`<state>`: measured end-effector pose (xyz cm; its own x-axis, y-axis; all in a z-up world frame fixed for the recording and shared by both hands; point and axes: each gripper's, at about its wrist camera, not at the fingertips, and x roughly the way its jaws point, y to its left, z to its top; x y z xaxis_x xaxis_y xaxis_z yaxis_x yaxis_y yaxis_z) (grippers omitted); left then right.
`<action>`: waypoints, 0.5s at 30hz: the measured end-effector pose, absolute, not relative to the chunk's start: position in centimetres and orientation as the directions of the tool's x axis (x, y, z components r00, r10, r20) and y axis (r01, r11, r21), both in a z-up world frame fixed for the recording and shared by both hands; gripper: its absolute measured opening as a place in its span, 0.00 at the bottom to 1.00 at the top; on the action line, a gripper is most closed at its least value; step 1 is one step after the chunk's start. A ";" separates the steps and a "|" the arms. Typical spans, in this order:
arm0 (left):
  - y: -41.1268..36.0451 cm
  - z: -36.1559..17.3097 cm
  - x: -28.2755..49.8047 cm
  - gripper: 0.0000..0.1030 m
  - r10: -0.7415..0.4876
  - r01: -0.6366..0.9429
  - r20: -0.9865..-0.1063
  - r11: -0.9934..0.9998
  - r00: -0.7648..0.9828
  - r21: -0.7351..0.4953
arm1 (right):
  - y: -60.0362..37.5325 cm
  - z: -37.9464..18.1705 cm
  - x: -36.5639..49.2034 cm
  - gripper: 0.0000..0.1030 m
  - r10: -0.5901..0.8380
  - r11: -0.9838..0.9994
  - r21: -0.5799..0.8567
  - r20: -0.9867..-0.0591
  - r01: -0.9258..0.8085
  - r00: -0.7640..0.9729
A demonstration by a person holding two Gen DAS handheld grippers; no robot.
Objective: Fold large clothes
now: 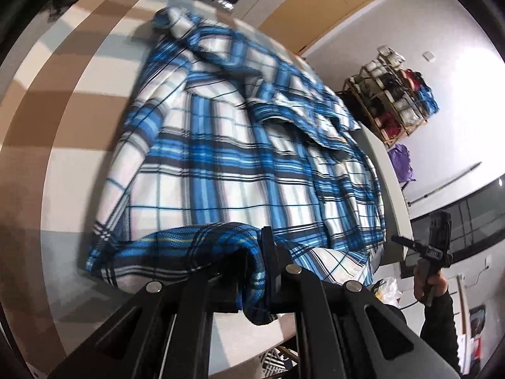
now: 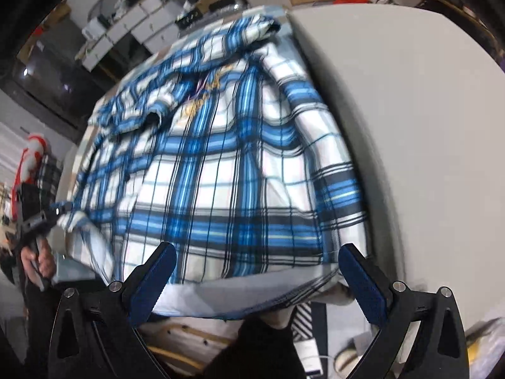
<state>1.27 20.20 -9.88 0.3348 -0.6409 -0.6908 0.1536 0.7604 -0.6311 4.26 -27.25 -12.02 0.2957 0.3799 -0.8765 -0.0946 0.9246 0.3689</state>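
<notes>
Here, blue-and-white plaid shirt (image 1: pixel 240 145) rumpled, hem in clamped left hand-held gripper (image 1: pixel 252 271); right hand-held gripper (image 2: pixel 257 271) agape, empty.

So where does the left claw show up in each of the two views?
Left wrist view: the left claw is at bottom centre, shut on the plaid shirt hem.
Right wrist view: it is at the left edge, pinching the shirt's corner.
Shared landmark: the shirt's collar, at the far end.

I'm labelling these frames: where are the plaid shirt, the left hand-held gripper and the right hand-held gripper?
plaid shirt (image 1: pixel 240 170): left wrist view, middle of the back panel.
left hand-held gripper (image 1: pixel 252 281): left wrist view, between fingertips, shut on hem.
right hand-held gripper (image 2: pixel 257 271): right wrist view, between open fingertips.
</notes>
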 end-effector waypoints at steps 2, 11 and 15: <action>20.6 -10.3 1.5 0.04 -0.639 0.136 -0.702 0.762 0.315 -0.633 | -25.9 -12.1 4.3 1.00 0.375 0.926 0.348 -0.885 -0.145 0.275; 21.1 -10.4 1.1 0.04 -0.631 0.122 -0.714 0.769 0.304 -0.627 | -19.6 -13.5 3.2 0.85 0.169 0.885 0.003 -0.934 -0.466 0.315; 21.1 -10.8 1.2 0.04 -0.625 0.107 -0.723 0.773 0.296 -0.625 | -19.2 -14.3 3.3 0.78 0.217 0.860 0.047 -0.935 -0.508 0.281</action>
<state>1.22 21.10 -10.76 0.2957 -0.6247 -0.7227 0.1072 0.7735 -0.6247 3.31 -19.24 -14.34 0.2808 0.2166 -0.9350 -0.5078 0.8602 0.0467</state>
